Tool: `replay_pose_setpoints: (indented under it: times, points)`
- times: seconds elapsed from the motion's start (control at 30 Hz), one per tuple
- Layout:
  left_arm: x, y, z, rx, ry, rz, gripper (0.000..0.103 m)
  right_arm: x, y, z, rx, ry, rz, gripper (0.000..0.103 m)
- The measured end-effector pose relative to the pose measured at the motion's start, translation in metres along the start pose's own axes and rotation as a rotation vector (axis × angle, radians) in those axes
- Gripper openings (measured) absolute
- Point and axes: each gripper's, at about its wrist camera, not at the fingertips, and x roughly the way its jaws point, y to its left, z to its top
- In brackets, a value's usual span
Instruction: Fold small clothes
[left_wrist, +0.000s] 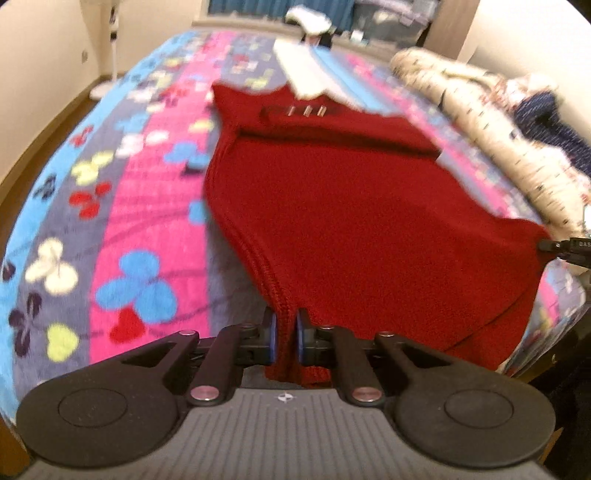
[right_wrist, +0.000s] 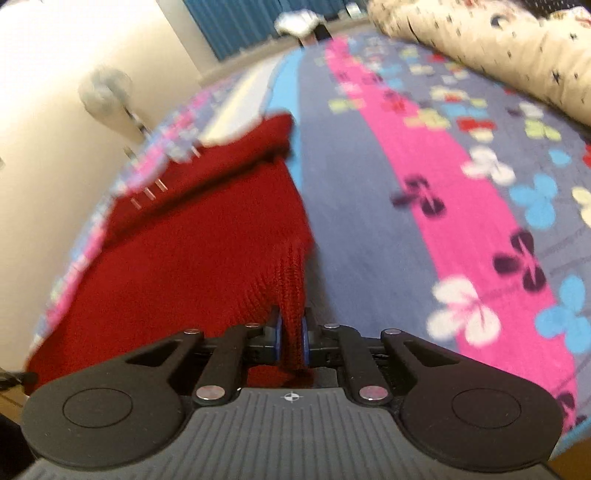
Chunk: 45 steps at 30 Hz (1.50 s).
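The bed (left_wrist: 74, 206) fills most of both views, covered by a striped blanket (right_wrist: 436, 192) in pink, blue and grey with a butterfly print. A rolled cream quilt (left_wrist: 476, 122) with small dark marks lies along the bed's right side in the left wrist view.

The red knitted garment (left_wrist: 332, 206) lies spread along the middle of the blanket, with its near hem raised off the surface. Three small metallic bars (left_wrist: 306, 110) are fixed across its far end, next to a white cloth (left_wrist: 310, 70) that lies beyond it.

The left gripper (left_wrist: 285, 338) is pressed together on the ribbed hem at the garment's near left corner. The right gripper (right_wrist: 292, 341) pinches the ribbed hem at the near right corner; its tip (left_wrist: 554, 246) also shows at the right edge of the left wrist view.

Lettering on that tip is too blurred to read reliably. No other writing is legible.
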Motion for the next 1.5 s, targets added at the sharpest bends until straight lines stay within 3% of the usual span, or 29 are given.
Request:
replay_pose_setpoints:
  times: [0.13,0.33,0.63,0.73,0.9,1.07,1.23,1.33,1.4,1.43,1.47,1.5]
  points:
    - [-0.033,-0.008,0.012,0.016,-0.105,-0.038,0.009,-0.035,0.012,0.017,0.005,-0.108,0.110,0.010]
    - [-0.084,-0.015,0.023,-0.004,-0.235,-0.062,0.008,-0.081,0.028,0.026,-0.023,-0.223,0.174,0.009]
    - [-0.187,-0.005,0.002,-0.028,-0.312,-0.218,0.007,-0.171,0.011,-0.007,0.077,-0.343,0.302,0.008]
    - [-0.203,0.010,-0.003,-0.067,-0.328,-0.254,0.007,-0.192,-0.001,-0.017,0.124,-0.390,0.340,0.008]
    - [-0.143,0.040,0.021,-0.177,-0.243,-0.204,0.007,-0.142,-0.019,0.006,0.199,-0.316,0.269,0.008]
    - [-0.056,0.073,0.082,-0.244,-0.195,-0.150,0.007,-0.066,-0.006,0.058,0.163,-0.251,0.188,0.008]
    - [0.041,0.102,0.143,-0.271,-0.139,-0.059,0.007,0.038,-0.006,0.126,0.198,-0.168,0.067,0.009]
    - [0.097,0.117,0.159,-0.301,-0.074,-0.003,0.009,0.101,-0.008,0.145,0.182,-0.111,0.004,0.010]
    - [0.120,0.127,0.160,-0.338,-0.031,0.029,0.018,0.138,-0.015,0.144,0.187,-0.075,-0.056,0.018]
    - [0.123,0.133,0.161,-0.366,-0.022,0.043,0.018,0.146,-0.021,0.140,0.199,-0.084,-0.072,0.034]
    - [0.120,0.140,0.163,-0.405,-0.046,0.041,0.018,0.149,-0.027,0.136,0.223,-0.093,-0.079,0.048]
    - [0.112,0.150,0.163,-0.464,-0.095,0.014,0.018,0.150,-0.033,0.139,0.259,-0.086,-0.082,0.048]
